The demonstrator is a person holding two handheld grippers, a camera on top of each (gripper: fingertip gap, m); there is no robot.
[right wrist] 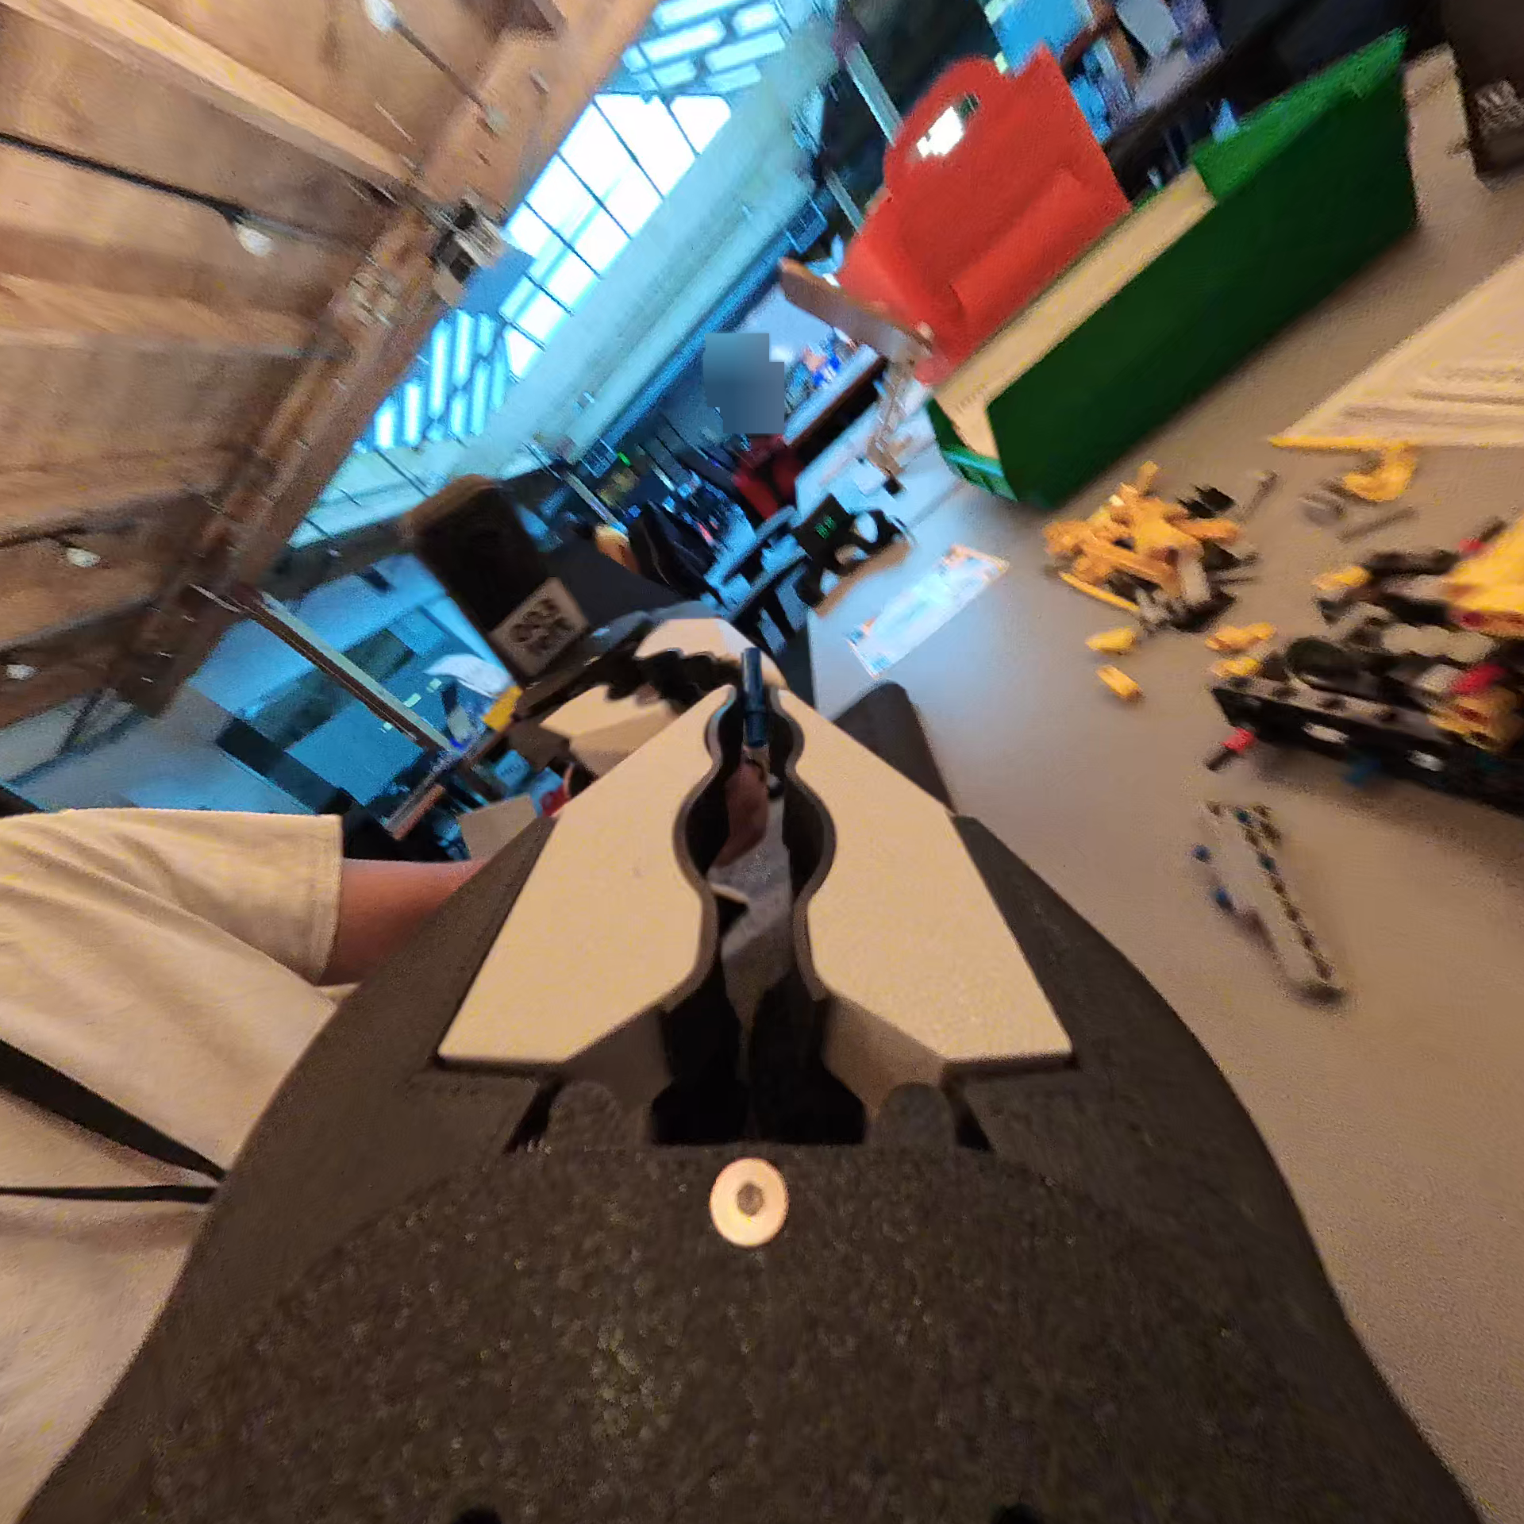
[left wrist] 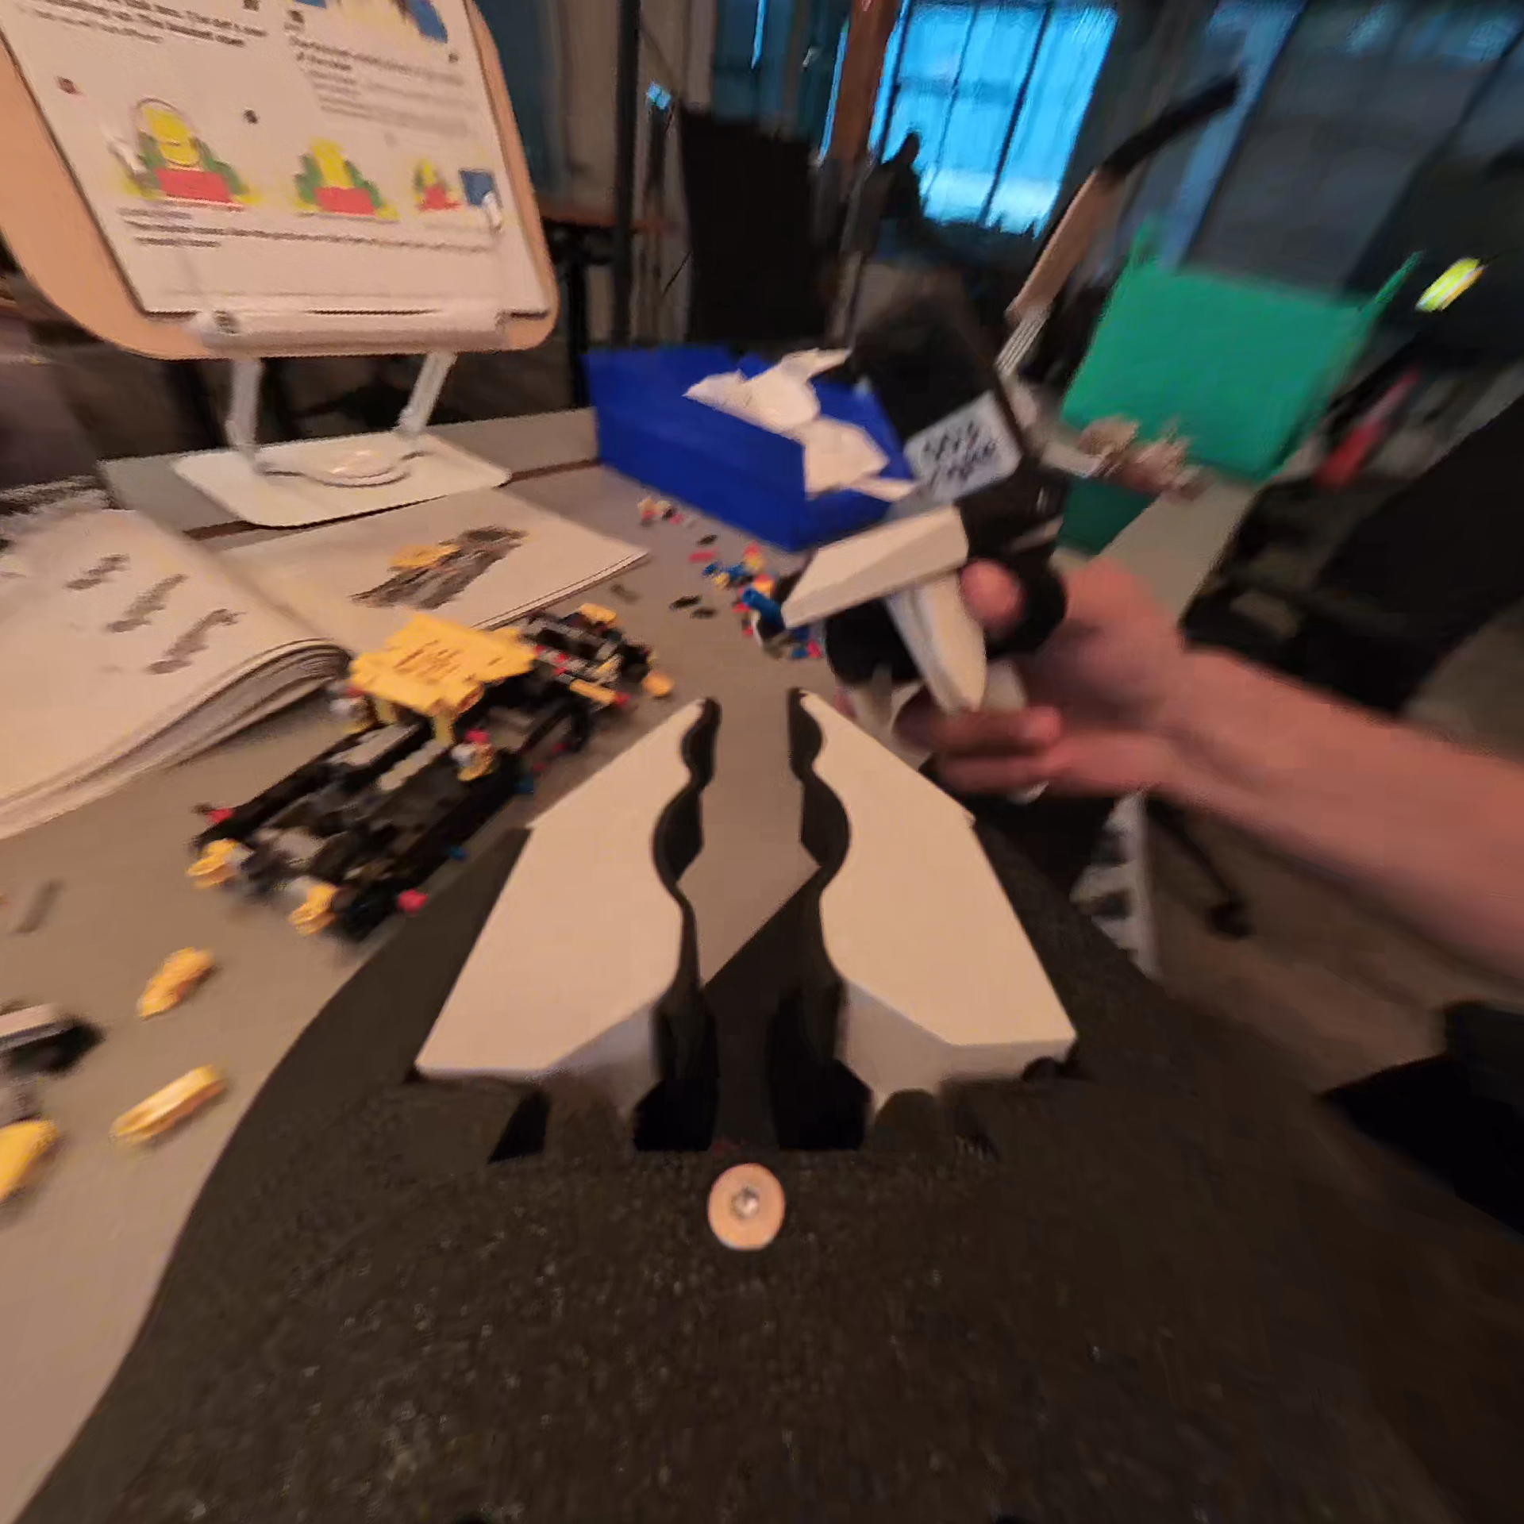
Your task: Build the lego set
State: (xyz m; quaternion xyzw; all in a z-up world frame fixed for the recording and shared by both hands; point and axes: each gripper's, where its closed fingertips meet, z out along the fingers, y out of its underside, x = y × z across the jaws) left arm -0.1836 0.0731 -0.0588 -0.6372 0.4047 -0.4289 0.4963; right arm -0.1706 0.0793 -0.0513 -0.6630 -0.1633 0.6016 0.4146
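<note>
Though blur hides detail, right gripper [right wrist: 754,709] jaws pinch seemingly a blue pin [right wrist: 752,697]; left gripper [left wrist: 752,707] spread

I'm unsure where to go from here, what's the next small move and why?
Probably bring the right gripper down toward the model. It pinches a small blue pin and is tilted up off the table, while the left gripper is open, holding nothing.

Grey table [left wrist: 206,841]: lego vehicle [left wrist: 412,767], open manual [left wrist: 165,627], blue bin [left wrist: 726,462], loose pcs [right wrist: 1146,552].
</note>
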